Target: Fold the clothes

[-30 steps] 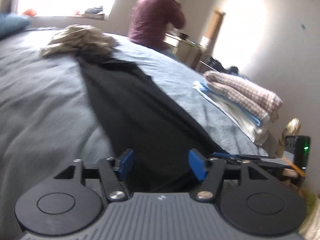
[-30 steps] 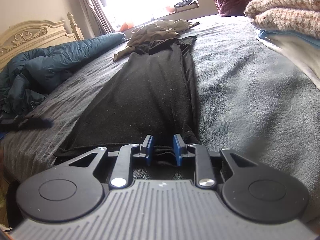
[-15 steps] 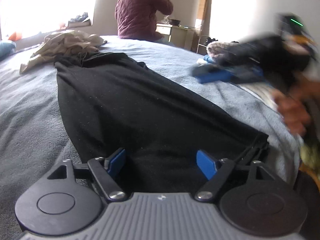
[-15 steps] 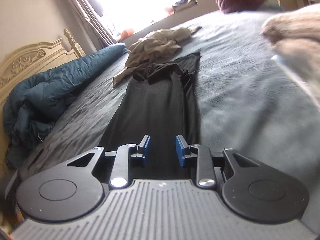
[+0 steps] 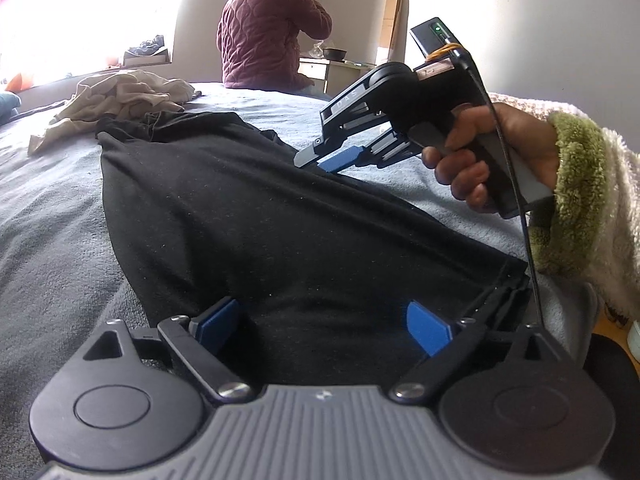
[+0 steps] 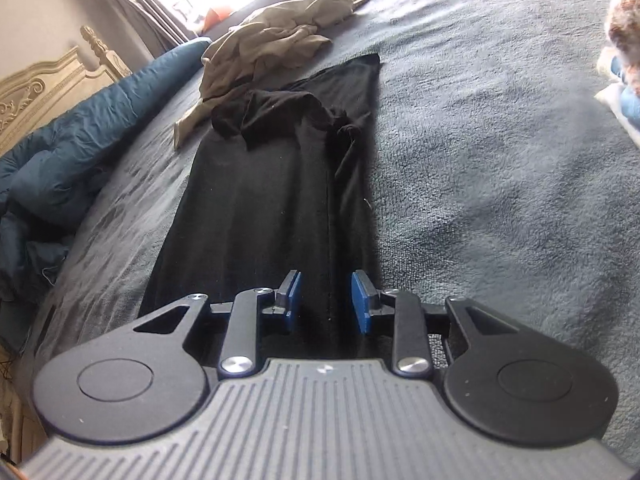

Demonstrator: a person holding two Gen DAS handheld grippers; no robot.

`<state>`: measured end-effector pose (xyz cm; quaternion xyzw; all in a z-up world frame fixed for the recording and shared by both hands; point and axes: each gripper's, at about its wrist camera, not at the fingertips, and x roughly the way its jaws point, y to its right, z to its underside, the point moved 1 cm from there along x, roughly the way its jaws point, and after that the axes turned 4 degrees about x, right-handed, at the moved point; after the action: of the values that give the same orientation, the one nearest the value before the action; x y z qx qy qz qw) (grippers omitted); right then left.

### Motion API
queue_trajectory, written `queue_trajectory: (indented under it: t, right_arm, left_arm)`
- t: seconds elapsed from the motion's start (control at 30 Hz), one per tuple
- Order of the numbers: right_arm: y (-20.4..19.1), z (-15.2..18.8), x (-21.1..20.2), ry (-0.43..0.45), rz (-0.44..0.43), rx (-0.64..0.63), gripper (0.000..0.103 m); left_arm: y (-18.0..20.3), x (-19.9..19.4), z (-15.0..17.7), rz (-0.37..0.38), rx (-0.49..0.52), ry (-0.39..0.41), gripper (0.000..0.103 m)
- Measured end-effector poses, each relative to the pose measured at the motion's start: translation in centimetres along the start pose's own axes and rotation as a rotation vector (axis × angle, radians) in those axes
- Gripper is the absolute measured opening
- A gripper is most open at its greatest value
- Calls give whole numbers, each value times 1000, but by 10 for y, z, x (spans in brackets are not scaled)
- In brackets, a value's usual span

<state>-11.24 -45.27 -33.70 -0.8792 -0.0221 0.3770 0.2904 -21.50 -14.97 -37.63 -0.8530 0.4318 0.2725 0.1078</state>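
A long black garment (image 5: pixel 260 220) lies flat along the grey bed, its far end bunched (image 6: pixel 276 116). My left gripper (image 5: pixel 324 324) sits low at the garment's near hem. Its jaws are opening, wide apart, with black cloth lying between them and neither pad pressing on it. My right gripper (image 6: pixel 326 300) hovers over the garment's right edge, open by a narrow gap and holding nothing. In the left wrist view a hand holds the right gripper (image 5: pixel 320 158) with its tips just above the cloth's right edge.
A crumpled beige garment (image 6: pixel 280 28) lies past the black one's far end. A blue duvet (image 6: pixel 80 132) is heaped at the left by the headboard (image 6: pixel 40 84). Folded clothes (image 6: pixel 624 40) are stacked at the right. A person in a maroon jacket (image 5: pixel 268 32) stands beyond the bed.
The left jaws have spread wider and dropped to the near hem. The right gripper let go of the hem and moved forward along the garment's right edge, coming into the left wrist view.
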Motion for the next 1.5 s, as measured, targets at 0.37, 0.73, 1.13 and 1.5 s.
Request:
queue_trajectory:
  t: [0.37, 0.73, 1.13, 1.5]
  right_arm:
    - [-8, -5, -10, 79, 24, -61, 2]
    - [0, 1, -1, 106, 152, -161, 6]
    - [-27, 66, -79, -1, 90, -332, 11]
    - [-8, 129, -127, -8, 105, -268, 15]
  left_arm:
    - [2, -2, 0, -1, 3, -3, 93]
    - [3, 0, -2, -12, 24, -18, 93]
    - [4, 2, -3, -18, 30, -27, 94]
    - [4, 2, -4, -15, 43, -38, 94]
